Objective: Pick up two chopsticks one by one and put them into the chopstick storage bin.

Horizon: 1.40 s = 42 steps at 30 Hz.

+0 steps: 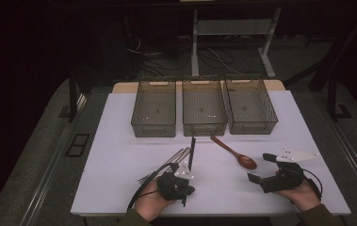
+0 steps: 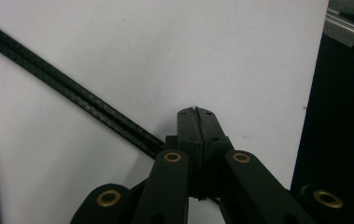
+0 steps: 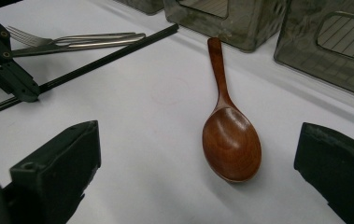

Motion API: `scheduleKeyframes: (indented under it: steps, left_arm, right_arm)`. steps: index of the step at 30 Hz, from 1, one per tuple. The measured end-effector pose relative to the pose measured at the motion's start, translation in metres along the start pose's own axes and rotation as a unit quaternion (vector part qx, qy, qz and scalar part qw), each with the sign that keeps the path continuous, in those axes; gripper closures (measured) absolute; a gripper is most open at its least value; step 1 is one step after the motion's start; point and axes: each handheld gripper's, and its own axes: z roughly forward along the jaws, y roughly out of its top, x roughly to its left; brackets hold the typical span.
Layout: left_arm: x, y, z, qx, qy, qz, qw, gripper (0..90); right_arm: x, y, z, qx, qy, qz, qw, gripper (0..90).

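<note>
A brown wooden spoon (image 1: 236,154) (image 3: 230,140) lies on the white table (image 1: 119,141), handle toward the bins. My right gripper (image 1: 261,168) (image 3: 198,140) is open, and the spoon's bowl lies just ahead of its wide-apart jaws, untouched. A pair of black chopsticks (image 1: 191,155) (image 2: 72,91) (image 3: 104,58) lies lengthwise at the centre. My left gripper (image 1: 185,190) (image 2: 196,113) is shut with nothing between the jaws. Its tip rests at the chopsticks' near end, and they pass under the jaws. The left gripper (image 3: 25,91) is also in the right gripper view.
Three grey mesh bins (image 1: 153,108) (image 1: 203,107) (image 1: 251,106) stand in a row at the back, all empty. Metal forks (image 1: 164,165) (image 3: 76,39) lie left of the chopsticks. The table's near edge (image 2: 312,116) is close to my left gripper.
</note>
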Motion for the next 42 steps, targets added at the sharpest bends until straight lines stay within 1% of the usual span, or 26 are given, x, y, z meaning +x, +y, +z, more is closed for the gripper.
scheduleKeyframes:
  steps: [2, 3, 6, 9, 11, 13, 14, 16, 18, 19, 21, 22, 23, 25, 27, 28, 29, 30, 32, 35, 38, 39, 40, 41, 42]
  left_arm:
    - [0.000, -0.003, -0.003, 0.001, 0.004, -0.004, 1.0000, 89.2]
    - [0.001, -0.004, -0.004, 0.002, 0.007, -0.002, 1.0000, 89.2]
    - [0.003, -0.008, -0.008, 0.003, 0.013, -0.007, 0.9999, 89.2]
    - [0.005, -0.013, -0.012, 0.004, 0.023, -0.014, 0.9996, 89.2]
    - [0.008, -0.015, -0.015, 0.006, 0.030, -0.013, 0.9994, 89.2]
    - [0.010, -0.017, -0.017, 0.007, 0.035, -0.022, 0.9991, 89.2]
    - [0.011, -0.018, -0.018, 0.006, 0.038, -0.023, 0.9990, 89.2]
    - [0.012, -0.018, -0.018, 0.004, 0.037, -0.024, 0.9990, 89.2]
    - [0.012, -0.017, -0.018, -0.003, 0.033, -0.033, 0.9989, 89.1]
    - [0.012, -0.015, -0.019, -0.008, 0.031, -0.031, 0.9990, 89.1]
    - [0.016, -0.009, -0.020, -0.027, 0.038, -0.031, 0.9984, 87.3]
    - [0.016, -0.009, -0.020, -0.027, 0.038, -0.031, 0.9984, 86.1]
    - [0.019, -0.006, -0.020, -0.033, 0.039, -0.034, 0.9981, 85.0]
    - [0.025, -0.001, -0.019, -0.043, 0.046, -0.039, 0.9973, 83.9]
    - [0.032, 0.005, -0.017, -0.051, 0.050, -0.043, 0.9965, 80.4]
    - [0.039, 0.010, -0.015, -0.061, 0.049, -0.049, 0.9957, 76.0]
    - [0.039, 0.010, -0.015, -0.061, 0.049, -0.049, 0.9957, 74.4]
    - [0.042, 0.013, -0.015, -0.065, 0.050, -0.053, 0.9953, 74.4]
    - [0.048, 0.019, -0.015, -0.071, 0.059, -0.055, 0.9942, 70.4]
    - [0.058, 0.028, -0.013, -0.080, 0.068, -0.060, 0.9926, 70.1]
    - [0.069, 0.035, -0.010, -0.082, 0.079, -0.065, 0.9913, 69.0]
    - [0.072, 0.038, -0.008, -0.081, 0.086, -0.064, 0.9910, 69.0]
    - [0.078, 0.043, -0.005, -0.080, 0.098, -0.064, 0.9899, 69.0]
    - [0.078, 0.043, -0.005, -0.080, 0.098, -0.064, 0.9899, 69.0]
    - [0.081, 0.046, -0.003, -0.083, 0.101, -0.067, 0.9892, 69.0]
  right_arm:
    - [0.000, 0.000, 0.000, 0.000, 0.000, 0.000, 1.0000, 0.8]
    - [0.000, 0.000, 0.000, 0.000, 0.000, 0.000, 1.0000, 0.8]
    - [0.000, 0.000, 0.000, 0.000, 0.000, 0.000, 1.0000, 0.8]
    - [0.000, 0.000, 0.000, 0.000, 0.000, 0.000, 1.0000, 0.8]
    - [0.000, 0.000, 0.000, 0.000, 0.000, 0.000, 1.0000, 0.8]
    - [0.000, 0.000, 0.000, 0.000, 0.000, 0.000, 1.0000, 0.8]
    - [0.000, 0.000, 0.000, 0.000, 0.000, 0.000, 1.0000, 0.8]
    - [0.000, 0.000, 0.000, 0.000, 0.000, 0.000, 1.0000, 0.8]
    - [0.000, 0.000, 0.000, 0.001, 0.000, 0.000, 1.0000, 0.8]
    - [0.000, 0.000, 0.000, 0.000, 0.000, 0.000, 1.0000, 0.8]
    - [0.001, 0.000, 0.001, 0.001, 0.000, 0.000, 1.0000, 0.8]
    - [0.001, 0.000, 0.001, 0.001, 0.001, 0.000, 1.0000, 0.8]
    - [0.001, 0.000, 0.001, 0.001, 0.001, 0.000, 1.0000, 0.8]
    - [0.001, 0.000, 0.001, 0.002, 0.001, 0.000, 1.0000, 0.8]
    - [0.001, 0.000, 0.001, 0.003, 0.001, 0.001, 1.0000, 0.8]
    - [0.001, 0.000, 0.001, 0.002, 0.001, 0.002, 1.0000, 0.8]
    - [0.000, 0.000, 0.001, 0.002, 0.001, 0.002, 1.0000, 0.8]
    - [0.000, 0.000, 0.001, 0.002, 0.001, 0.002, 1.0000, 0.8]
    - [0.000, 0.000, 0.002, 0.002, 0.002, 0.004, 1.0000, 0.8]
    - [0.000, -0.001, 0.002, 0.002, 0.003, 0.004, 1.0000, 0.8]
    - [0.000, -0.001, 0.002, 0.002, 0.004, 0.005, 1.0000, 0.8]
    - [0.000, -0.001, 0.002, 0.002, 0.004, 0.005, 1.0000, 0.8]
    - [0.000, 0.000, 0.002, 0.002, 0.004, 0.005, 1.0000, 0.8]
    - [0.000, 0.000, 0.002, 0.002, 0.004, 0.005, 1.0000, 0.8]
    - [-0.001, 0.000, 0.002, 0.002, 0.003, 0.007, 1.0000, 0.8]
